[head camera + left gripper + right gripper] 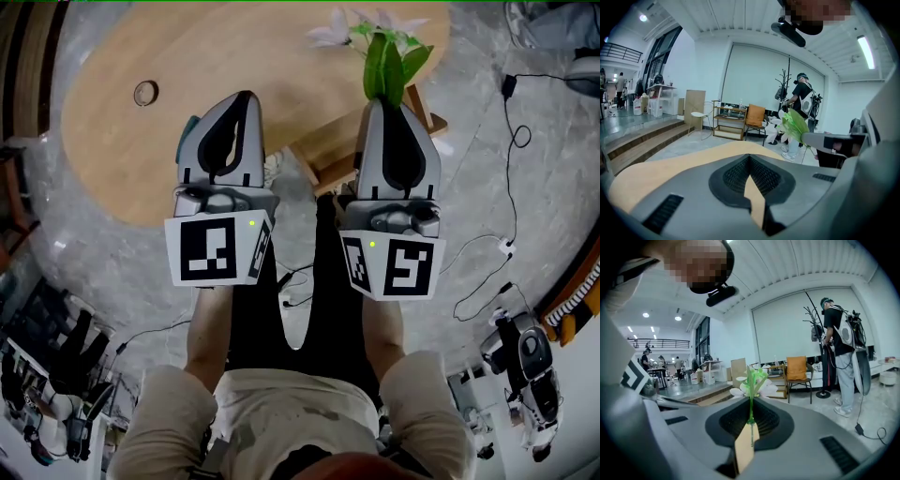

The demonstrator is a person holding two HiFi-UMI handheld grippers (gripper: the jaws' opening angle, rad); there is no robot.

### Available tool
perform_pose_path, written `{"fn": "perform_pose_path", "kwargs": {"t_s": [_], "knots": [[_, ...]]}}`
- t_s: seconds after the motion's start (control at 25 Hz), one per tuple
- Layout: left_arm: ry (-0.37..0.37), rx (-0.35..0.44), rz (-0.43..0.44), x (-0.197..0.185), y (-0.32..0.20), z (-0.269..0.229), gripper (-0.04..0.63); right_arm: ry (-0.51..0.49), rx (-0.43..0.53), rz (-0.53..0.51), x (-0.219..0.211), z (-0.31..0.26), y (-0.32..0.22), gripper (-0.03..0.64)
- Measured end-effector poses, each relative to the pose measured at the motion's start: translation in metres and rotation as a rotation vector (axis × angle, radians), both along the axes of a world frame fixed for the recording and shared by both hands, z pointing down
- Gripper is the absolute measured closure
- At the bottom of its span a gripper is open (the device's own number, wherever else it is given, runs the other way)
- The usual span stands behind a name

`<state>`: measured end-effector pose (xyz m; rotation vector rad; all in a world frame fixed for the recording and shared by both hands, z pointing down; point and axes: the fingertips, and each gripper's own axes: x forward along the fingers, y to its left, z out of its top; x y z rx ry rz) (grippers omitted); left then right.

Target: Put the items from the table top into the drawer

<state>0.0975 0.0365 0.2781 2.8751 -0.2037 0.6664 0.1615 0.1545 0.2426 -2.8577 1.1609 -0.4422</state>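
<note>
Stem of green-leaved, white-petalled artificial flower (385, 64) pinched in closed right gripper (383, 101), held over oval light-wood table (112, 141); left gripper (246, 95) alongside, jaws pressed together on nothing.

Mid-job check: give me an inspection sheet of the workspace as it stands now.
Surface: oval wooden table, mostly bare.
Job's things: flower held above the table edge; ring lying on the table; drawer not clearly seen.
Clutter: nothing seen on the table.
Grippers: left gripper shut, empty; right gripper shut on the flower's stem.
Cables: black cable across the floor at right.
Surroundings: grey stone floor; standing person; orange chair.
</note>
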Motion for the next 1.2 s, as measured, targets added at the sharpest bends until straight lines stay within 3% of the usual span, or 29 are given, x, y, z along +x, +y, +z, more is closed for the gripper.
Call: {"fn": "perform_pose_path", "kwargs": {"t_s": [0.16,0.36,0.52,0.64,0.76,0.96,1.16,1.2], "knots": [[-0.017,0.008,0.003,-0.002,0.007,0.004,0.588,-0.107,-0.031,0.14,0.016,0.048,0.047,0.589],[-0.039,0.019,0.022,-0.002,0.016,0.015,0.588,-0.268,-0.1,0.394,0.024,0.137,0.124,0.589],[-0.066,0.023,0.045,-0.007,0.023,0.02,0.588,-0.383,-0.204,0.507,0.002,0.203,0.166,0.589],[-0.081,0.027,0.061,-0.019,0.035,0.022,0.588,-0.476,-0.198,0.563,-0.023,0.236,0.187,0.589],[-0.089,0.026,0.077,-0.02,0.043,0.026,0.588,-0.529,-0.179,0.604,-0.032,0.257,0.194,0.589],[-0.097,0.024,0.11,-0.006,0.05,0.029,0.588,-0.516,-0.212,0.582,-0.021,0.264,0.184,0.589],[-0.105,0.018,0.12,-0.004,0.058,0.035,0.588,-0.578,-0.088,0.532,-0.018,0.275,0.178,0.586],[-0.107,0.018,0.122,-0.002,0.058,0.036,0.588,-0.586,-0.08,0.533,-0.016,0.278,0.178,0.555]]}}
